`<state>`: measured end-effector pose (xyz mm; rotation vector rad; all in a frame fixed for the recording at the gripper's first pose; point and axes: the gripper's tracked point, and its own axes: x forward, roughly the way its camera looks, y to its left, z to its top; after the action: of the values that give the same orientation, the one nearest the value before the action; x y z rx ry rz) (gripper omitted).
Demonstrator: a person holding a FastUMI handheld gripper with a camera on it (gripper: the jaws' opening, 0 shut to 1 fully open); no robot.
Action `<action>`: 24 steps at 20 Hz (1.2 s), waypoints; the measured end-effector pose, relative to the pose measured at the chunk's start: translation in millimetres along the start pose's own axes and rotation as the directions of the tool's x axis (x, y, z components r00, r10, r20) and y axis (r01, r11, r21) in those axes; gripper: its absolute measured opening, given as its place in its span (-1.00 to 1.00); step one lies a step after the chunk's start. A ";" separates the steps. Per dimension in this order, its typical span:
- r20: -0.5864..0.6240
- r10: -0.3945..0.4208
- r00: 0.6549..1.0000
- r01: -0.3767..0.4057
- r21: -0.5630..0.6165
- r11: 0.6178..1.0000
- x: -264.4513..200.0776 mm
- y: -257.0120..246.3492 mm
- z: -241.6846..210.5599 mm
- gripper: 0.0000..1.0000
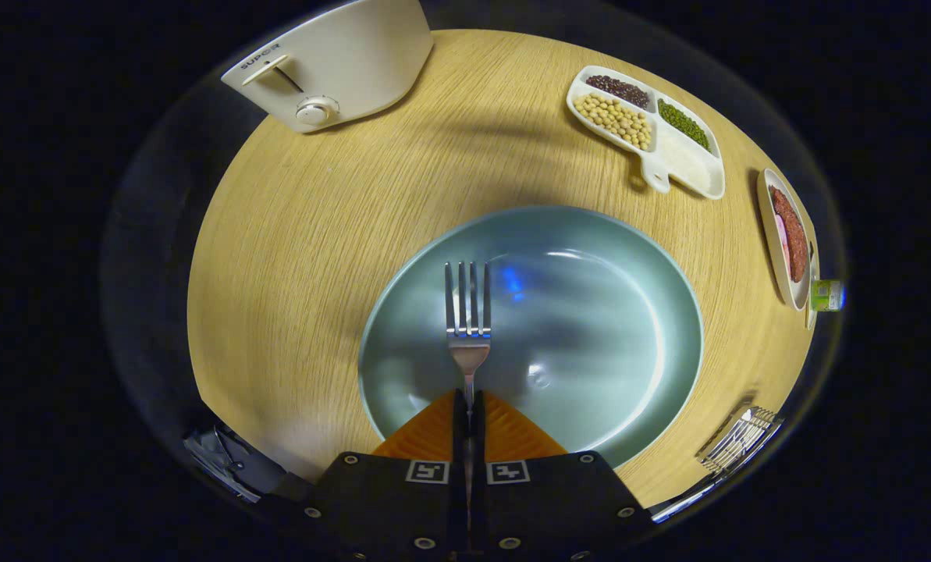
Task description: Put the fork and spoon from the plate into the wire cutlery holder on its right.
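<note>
One fork (467, 312) is sitting in the gripper (469, 410) right now, and its fingers are clamping together on the handle, one from each side, so the neck and head are sticking straight out ahead of them. Four shiny metal tines are pointing away over the plate (629, 375). Can't tell if the fork is touching the plate or hanging just above it.

That plate is a round, glossy, pale blue-green dish with a shallow well, and it's catching soft reflections. It's resting on a round wooden table (317, 234) with a light, fine grain running across it. Everything past the table edge is looking dark.

Off to the plate's right, at the table's rim, one wire cutlery holder (738, 441) is peeking in, thin metal bars, mostly cut off.

Further out beyond the plate, there's one white divided tray (668, 156) holding four sections: dark beans, pale beans, green ones and white grains. Near it, one small oval dish (777, 250) is carrying something reddish. Across the table on the far left, one cream toaster (340, 62) with a round knob and a lever is standing.
</note>
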<state>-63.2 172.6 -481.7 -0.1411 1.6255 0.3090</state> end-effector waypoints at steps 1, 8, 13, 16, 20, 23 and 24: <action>0.016 0.003 1.000 -0.003 0.010 1.000 -2.7 -1.5 -0.4 -0.94; 0.180 0.018 0.984 -0.037 0.099 0.994 -49.4 -20.9 7.2 -0.94; 0.260 -0.014 0.965 -0.035 0.180 0.983 -94.7 -59.7 -12.4 -0.94; 0.273 -0.061 0.960 -0.009 0.248 0.969 -113.2 -97.7 -37.4 -0.94; 0.261 -0.135 0.956 0.035 0.354 0.935 -128.7 -156.8 -78.4 -0.95; 0.242 -0.172 0.955 0.056 0.423 0.904 -135.7 -194.7 -109.9 -0.94; 0.233 -0.184 0.955 0.065 0.440 0.895 -136.9 -206.5 -119.5 -0.94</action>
<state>-109.4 -71.3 -363.1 0.1293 1.3689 -0.1323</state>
